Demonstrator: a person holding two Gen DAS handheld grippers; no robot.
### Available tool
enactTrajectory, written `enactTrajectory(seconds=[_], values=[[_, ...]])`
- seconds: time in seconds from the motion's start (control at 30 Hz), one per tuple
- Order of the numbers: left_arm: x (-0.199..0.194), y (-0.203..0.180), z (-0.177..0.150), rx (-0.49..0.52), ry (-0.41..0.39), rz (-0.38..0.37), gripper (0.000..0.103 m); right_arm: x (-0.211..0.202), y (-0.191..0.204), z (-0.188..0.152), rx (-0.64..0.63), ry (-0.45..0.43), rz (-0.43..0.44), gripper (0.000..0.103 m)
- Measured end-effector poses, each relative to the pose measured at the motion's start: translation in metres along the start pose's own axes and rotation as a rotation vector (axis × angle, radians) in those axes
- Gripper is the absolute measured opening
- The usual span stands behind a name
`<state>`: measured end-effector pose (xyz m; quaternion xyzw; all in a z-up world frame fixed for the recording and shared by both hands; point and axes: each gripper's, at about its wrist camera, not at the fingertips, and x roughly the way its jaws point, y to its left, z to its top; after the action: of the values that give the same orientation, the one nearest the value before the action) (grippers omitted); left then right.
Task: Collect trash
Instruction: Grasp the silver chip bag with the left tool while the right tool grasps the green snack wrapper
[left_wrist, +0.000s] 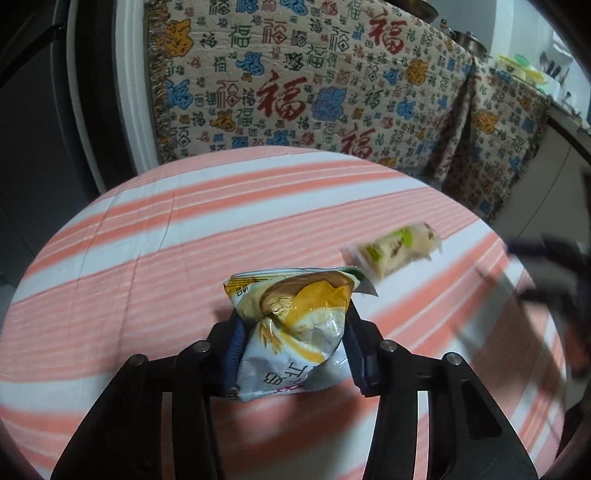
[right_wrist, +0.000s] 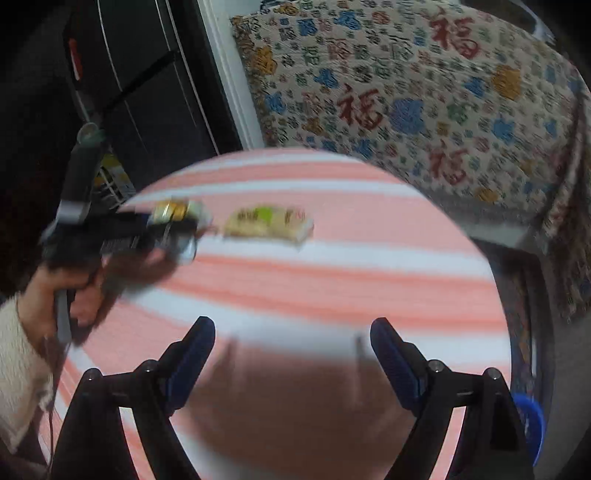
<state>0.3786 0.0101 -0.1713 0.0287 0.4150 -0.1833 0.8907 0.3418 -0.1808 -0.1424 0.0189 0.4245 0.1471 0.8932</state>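
Trash: two wrappers are lying on the striped table (left_wrist: 147, 229).
Snack bag (left_wrist: 295, 325): sitting between the left gripper (left_wrist: 295, 343) fingers, which are clamping its crumpled sides.
Small wrapper (right_wrist: 269, 223): resting well ahead of the right gripper (right_wrist: 291, 354), whose fingers are standing wide apart, empty.
Advice: centring the small wrapper between the fingers before closing seems wise.
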Motion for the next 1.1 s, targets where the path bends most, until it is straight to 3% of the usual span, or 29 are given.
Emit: enactTrajectory(seconds=[0.1, 0.23, 0.3, 0.37, 0.4, 0.47, 0.53, 0.6, 0.63, 0.67, 0.73, 0.77, 0.83, 0.97, 1.1], values=[[-0.023, 0.000, -0.024, -0.009, 0.023, 0.011, 0.047, 0.022, -0.006, 0.045, -0.036, -0.045, 0.040, 0.088], [-0.053, -0.001, -0.059, -0.020, 0.034, 0.034, 0.047, 0.068, -0.003, 0.090, -0.024, -0.018, 0.117, 0.087], [-0.065, 0.000, -0.073, -0.039, 0.023, 0.037, 0.048, 0.091, -0.001, 0.098, -0.032, 0.029, 0.111, 0.073], [-0.074, 0.002, -0.084, -0.060, 0.005, 0.048, 0.048, 0.110, 0.002, 0.093, -0.023, 0.144, 0.168, 0.043], [-0.077, 0.003, -0.088, -0.072, -0.002, 0.047, 0.048, 0.110, 0.003, 0.089, -0.028, 0.167, 0.177, 0.041], [-0.082, 0.005, -0.094, -0.105, -0.011, 0.042, 0.049, 0.099, 0.014, 0.071, -0.075, 0.213, 0.189, 0.041], [-0.086, 0.007, -0.098, -0.129, -0.012, 0.029, 0.050, 0.075, 0.032, 0.041, -0.101, 0.291, 0.270, 0.041], [-0.087, 0.006, -0.101, -0.133, -0.014, 0.032, 0.052, 0.050, 0.049, 0.017, -0.166, 0.288, 0.250, 0.042], [-0.086, 0.006, -0.103, -0.137, -0.014, 0.038, 0.061, 0.034, 0.055, 0.005, -0.181, 0.249, 0.224, 0.051], [-0.084, 0.007, -0.106, -0.152, -0.005, 0.051, 0.077, 0.025, 0.055, -0.003, -0.160, 0.213, 0.207, 0.069], [-0.080, 0.009, -0.109, -0.170, 0.002, 0.060, 0.082, 0.011, 0.049, -0.017, -0.064, 0.114, 0.102, 0.080], [-0.081, 0.008, -0.109, -0.166, 0.000, 0.065, 0.084, 0.010, 0.049, -0.021, -0.037, 0.085, 0.046, 0.080], [-0.081, 0.008, -0.111, -0.172, 0.006, 0.087, 0.085, 0.017, 0.047, -0.020, 0.024, 0.055, -0.013, 0.080], [-0.081, 0.012, -0.111, -0.191, 0.001, 0.087, 0.086, 0.038, 0.052, 0.010, 0.129, 0.005, -0.035, 0.080], [-0.080, 0.009, -0.111, -0.185, 0.005, 0.078, 0.090, 0.086, 0.061, 0.036, 0.119, 0.093, -0.102, 0.074]])
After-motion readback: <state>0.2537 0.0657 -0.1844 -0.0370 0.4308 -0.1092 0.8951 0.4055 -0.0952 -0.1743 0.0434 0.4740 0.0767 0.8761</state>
